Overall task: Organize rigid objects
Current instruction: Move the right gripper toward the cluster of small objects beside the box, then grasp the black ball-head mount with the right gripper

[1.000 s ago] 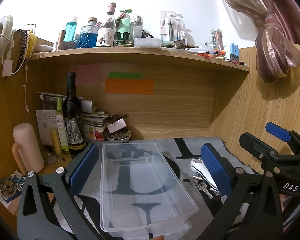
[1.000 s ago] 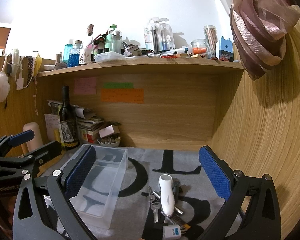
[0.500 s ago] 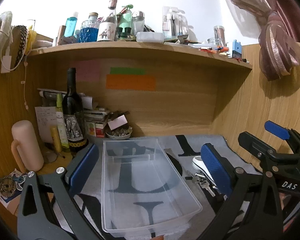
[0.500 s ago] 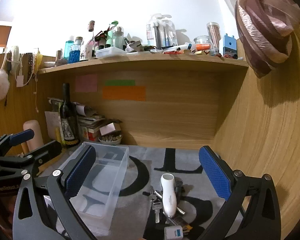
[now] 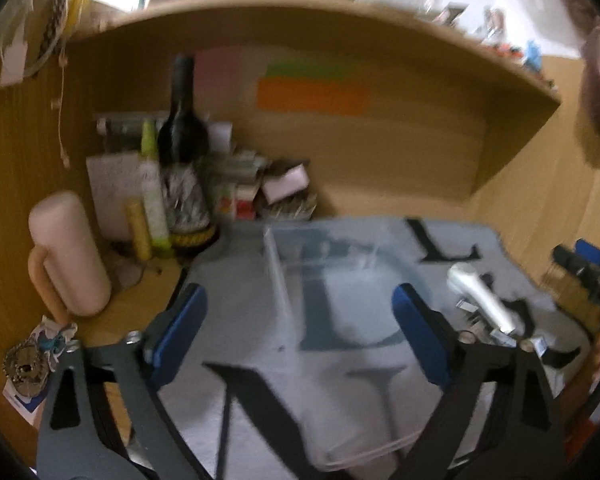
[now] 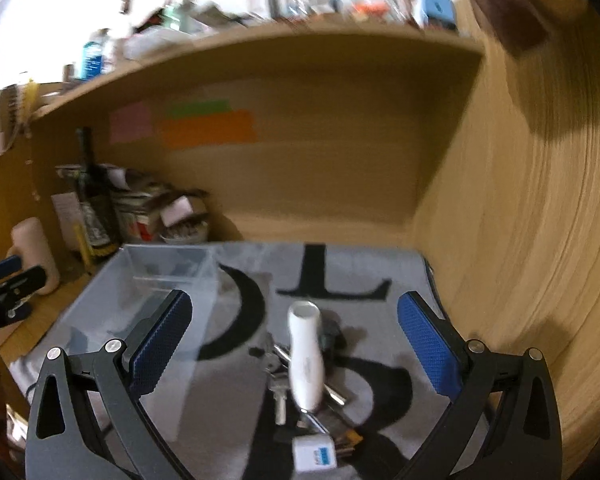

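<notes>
1. The clear plastic bin (image 5: pixel 340 320) is lying on the grey lettered mat (image 6: pixel 340 264); the white handheld device (image 6: pixel 306 360) is resting on keys (image 6: pixel 278 392) to its right.
2. I am holding the left gripper (image 5: pixel 300 332) astride the bin's left wall, jaws having just been narrowing, pads not touching it.
3. I am keeping the right gripper (image 6: pixel 296 348) spread wide, empty, framing the device.
4. A wine bottle (image 5: pixel 184 152) is standing behind.

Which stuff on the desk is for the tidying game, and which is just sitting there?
For the tidying: clear plastic box, white handheld device, keys, small white-and-blue block.

Just sitting there: wine bottle, pink mug, sticky notes.
</notes>
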The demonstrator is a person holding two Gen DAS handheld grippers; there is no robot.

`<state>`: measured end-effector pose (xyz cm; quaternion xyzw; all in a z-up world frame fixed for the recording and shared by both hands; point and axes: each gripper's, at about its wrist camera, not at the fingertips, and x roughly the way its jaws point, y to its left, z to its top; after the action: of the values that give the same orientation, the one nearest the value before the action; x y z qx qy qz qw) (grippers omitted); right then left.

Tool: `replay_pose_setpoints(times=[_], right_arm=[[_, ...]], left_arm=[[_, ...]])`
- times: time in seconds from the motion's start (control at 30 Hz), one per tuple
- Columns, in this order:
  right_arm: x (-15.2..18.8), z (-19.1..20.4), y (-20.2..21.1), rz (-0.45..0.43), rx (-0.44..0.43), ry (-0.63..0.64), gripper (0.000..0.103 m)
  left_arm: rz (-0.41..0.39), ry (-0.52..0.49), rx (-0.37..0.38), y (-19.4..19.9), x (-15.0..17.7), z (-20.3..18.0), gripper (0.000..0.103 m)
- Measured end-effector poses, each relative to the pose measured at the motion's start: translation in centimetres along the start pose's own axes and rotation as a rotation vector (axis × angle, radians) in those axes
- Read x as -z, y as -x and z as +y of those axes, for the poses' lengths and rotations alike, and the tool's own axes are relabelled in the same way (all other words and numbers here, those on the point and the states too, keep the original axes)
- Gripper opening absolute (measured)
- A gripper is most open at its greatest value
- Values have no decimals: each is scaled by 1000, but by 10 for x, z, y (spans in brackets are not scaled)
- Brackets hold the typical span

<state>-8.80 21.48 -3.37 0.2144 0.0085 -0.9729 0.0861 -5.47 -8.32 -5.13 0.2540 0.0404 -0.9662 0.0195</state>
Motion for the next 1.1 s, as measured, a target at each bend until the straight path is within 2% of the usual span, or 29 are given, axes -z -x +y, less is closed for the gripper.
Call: replay_pose_setpoints(times=[0.1, 0.23, 0.3, 0.37, 0.43, 0.47, 0.63, 0.7, 0.83, 1.0, 1.1], right_arm=[[5, -15, -12, 50, 21, -40, 102], [12, -27, -28, 125, 48, -54, 93], [16, -32, -39, 173, 53, -57, 89], [18, -34, -49, 214, 45, -57, 83], [20, -34, -58, 252, 37, -55, 77], [21, -34, -63, 275, 30, -49, 74], [23, -34, -90, 355, 3, -42, 72], [23, -36, -101, 394, -7, -47, 67], [20, -33, -123, 468, -38, -47, 54], [17, -29, -141, 496, -23, -17, 51], [18, -38, -147, 524, -22, -54, 41]], left_arm=[[113, 19, 7, -22, 8, 12, 76], [227, 13, 15, -46, 18, 17, 49], [276, 8, 41, -54, 19, 17, 41], [305, 7, 72, -58, 21, 15, 39], [322, -15, 71, -63, 22, 12, 30], [331, -23, 74, -65, 22, 11, 29], [359, -64, 100, -69, 21, 5, 19], [364, -83, 102, -72, 20, 3, 18], [353, -99, 95, -71, 20, 1, 17], [354, -67, 113, -73, 20, 6, 18], [352, -63, 116, -74, 20, 6, 18]])
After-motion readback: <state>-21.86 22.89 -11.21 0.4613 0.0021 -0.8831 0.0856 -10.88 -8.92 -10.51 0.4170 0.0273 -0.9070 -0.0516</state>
